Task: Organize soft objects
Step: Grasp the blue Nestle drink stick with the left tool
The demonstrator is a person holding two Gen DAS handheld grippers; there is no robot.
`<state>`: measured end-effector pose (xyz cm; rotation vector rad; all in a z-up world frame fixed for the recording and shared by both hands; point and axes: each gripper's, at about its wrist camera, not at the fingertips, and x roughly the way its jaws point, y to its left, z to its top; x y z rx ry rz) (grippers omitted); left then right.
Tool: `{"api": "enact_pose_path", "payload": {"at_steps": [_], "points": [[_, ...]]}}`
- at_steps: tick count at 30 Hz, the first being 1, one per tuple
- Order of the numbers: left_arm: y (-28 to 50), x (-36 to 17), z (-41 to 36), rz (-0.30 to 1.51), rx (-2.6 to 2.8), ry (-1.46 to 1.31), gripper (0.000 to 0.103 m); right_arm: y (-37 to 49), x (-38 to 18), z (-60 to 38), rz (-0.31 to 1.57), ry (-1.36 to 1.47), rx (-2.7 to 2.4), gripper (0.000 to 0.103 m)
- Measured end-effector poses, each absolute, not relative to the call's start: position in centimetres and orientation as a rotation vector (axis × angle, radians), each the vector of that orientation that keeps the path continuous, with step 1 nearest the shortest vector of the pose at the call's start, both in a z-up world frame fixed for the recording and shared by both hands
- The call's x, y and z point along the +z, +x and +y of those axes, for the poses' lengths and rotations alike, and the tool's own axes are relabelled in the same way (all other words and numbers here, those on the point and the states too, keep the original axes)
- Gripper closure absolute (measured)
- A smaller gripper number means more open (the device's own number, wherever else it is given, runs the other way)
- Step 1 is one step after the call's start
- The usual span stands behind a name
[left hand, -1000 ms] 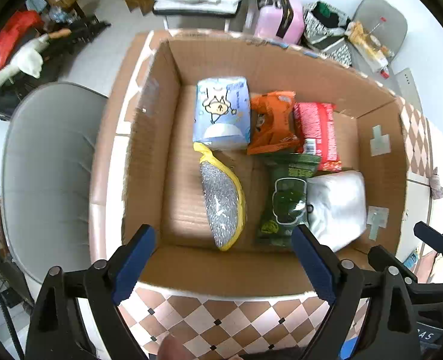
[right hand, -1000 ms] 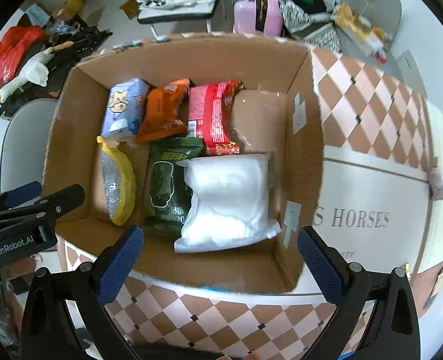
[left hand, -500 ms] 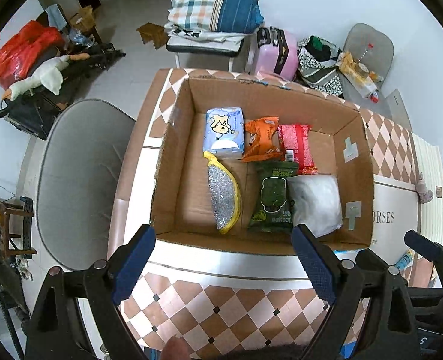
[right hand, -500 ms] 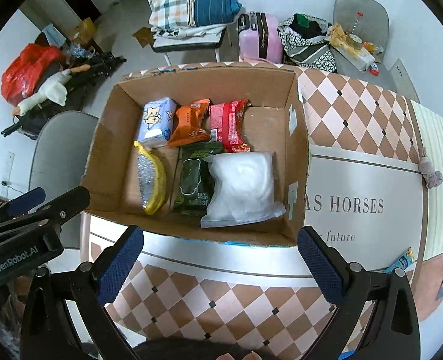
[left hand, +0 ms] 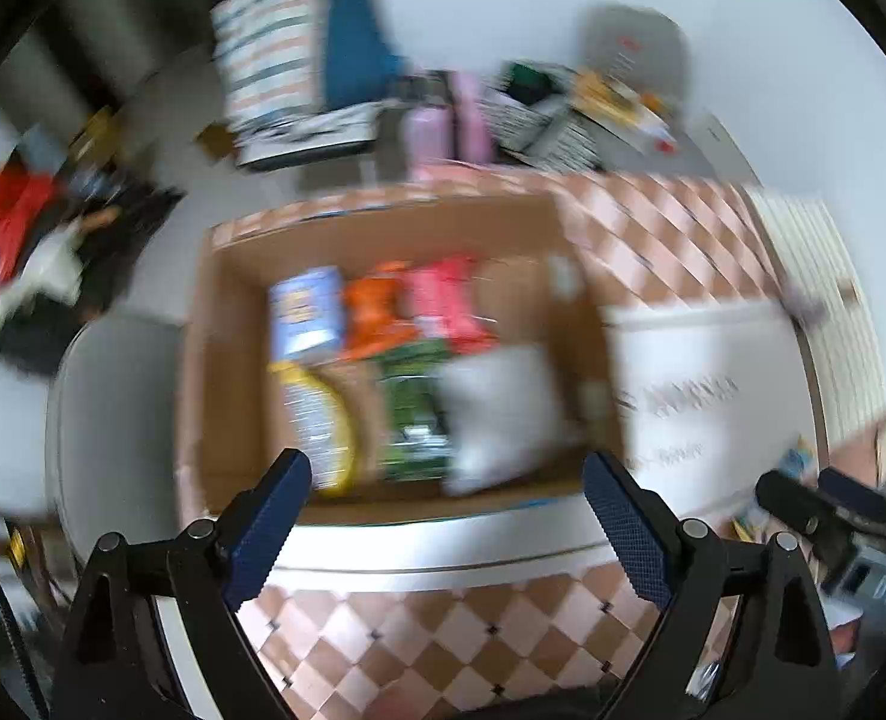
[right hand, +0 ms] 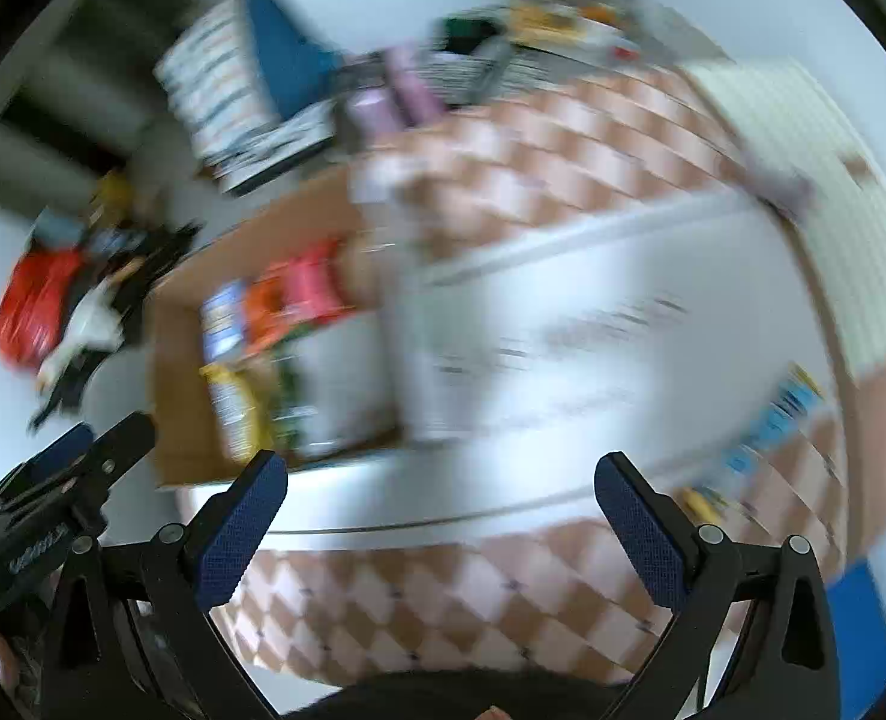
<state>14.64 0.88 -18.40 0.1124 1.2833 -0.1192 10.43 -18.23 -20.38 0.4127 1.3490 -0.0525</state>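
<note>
Our fingers stand wide apart on both sides with nothing between them: the left gripper (left hand: 445, 483) hangs empty above the near wall of the cardboard box (left hand: 251, 504), and the right gripper (right hand: 440, 483) hangs just as empty over the white panel of the tablecloth (right hand: 562, 396), to the right of the box. Both views are smeared, so we read the contents only roughly. Inside the box lie a blue-and-white pack (left hand: 306, 312), an orange pouch (left hand: 378, 318) and a red pouch (left hand: 450, 306) in the far row, with a yellow-rimmed scrubber (left hand: 317, 426), a green pack (left hand: 414, 414) and a white soft bag (left hand: 502, 414) in the near row. We judge that the packing of these is done and that we are between steps, looking for the next soft thing. Near the table's right edge we see some small blue and yellow items (right hand: 766, 426), too blurred to name; if they belong to the task, the next move calls for swinging the right gripper over them, lowering it and closing gently. The box's upright walls are the edge to mind: we must clear them from above on any return. To the right of the box the cloth lies mostly open, giving us room; the left side drops off to a grey chair (left hand: 113, 414) close beside the table.
</note>
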Motion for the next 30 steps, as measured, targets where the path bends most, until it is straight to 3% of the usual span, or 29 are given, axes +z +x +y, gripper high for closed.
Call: {"api": "enact_pose_path", "payload": {"at_steps": [10, 12, 13, 15, 23, 25, 27, 28, 29, 30], "points": [[11.9, -28.2, -23.1, 1.408, -0.524, 0.475, 0.011, 1.5, -29.1, -39.0, 1.45, 0.684, -0.45, 0.0], [10.7, -30.7, -27.0, 1.454, -0.603, 0.52, 0.015, -0.2, -30.8, -42.2, 1.464, 0.722, -0.502, 0.0], [10.3, -32.0, -28.5, 1.483, -0.615, 0.536, 0.024, -1.0, -31.5, -43.4, 1.467, 0.74, -0.517, 0.0], [9.8, -34.2, -30.6, 1.535, -0.641, 0.553, 0.033, -2.2, -33.2, -46.0, 1.484, 0.767, -0.55, 0.0], [7.3, -41.7, -36.3, 1.698, -0.679, 0.639, 0.032, -2.7, -37.1, -51.2, 1.556, 0.753, -0.554, 0.0], [6.8, -41.5, -37.4, 1.64, -0.675, 0.682, 0.034, -2.0, -37.2, -51.7, 1.568, 0.725, -0.538, 0.0], [6.9, -41.3, -38.0, 1.608, -0.64, 0.704, 0.045, -1.0, -37.0, -52.1, 1.579, 0.677, -0.525, 0.001], [7.1, -41.0, -38.2, 1.596, -0.636, 0.694, 0.064, -0.6, -36.9, -52.3, 1.581, 0.658, -0.518, 0.001], [7.6, -40.7, -38.2, 1.583, -0.629, 0.691, 0.075, 0.1, -36.7, -52.4, 1.581, 0.643, -0.503, 0.001], [8.2, -40.6, -38.1, 1.576, -0.61, 0.687, 0.077, 0.9, -36.5, -52.6, 1.584, 0.63, -0.487, 0.001]]}}
